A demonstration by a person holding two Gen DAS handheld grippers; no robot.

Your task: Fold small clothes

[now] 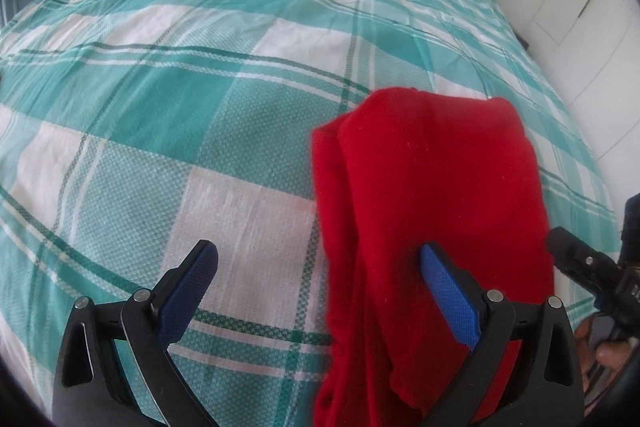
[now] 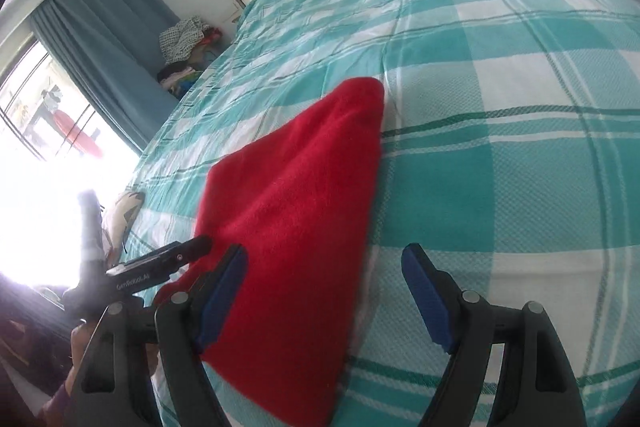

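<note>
My left gripper (image 1: 318, 267) hangs over the bed (image 1: 200, 107) with its 2 blue-padded fingers (image 1: 192, 287) spread wide apart, gripping nothing, though its right finger lies against the red garment (image 1: 432, 187). That garment, a soft folded piece of red cloth, lies on the teal and white checked bedspread (image 2: 500, 155) near the bed's close edge, between my 2 grippers. My right gripper (image 2: 322, 267) also has its fingers wide apart and empty, with the garment's near corner just inside its left finger.
</note>
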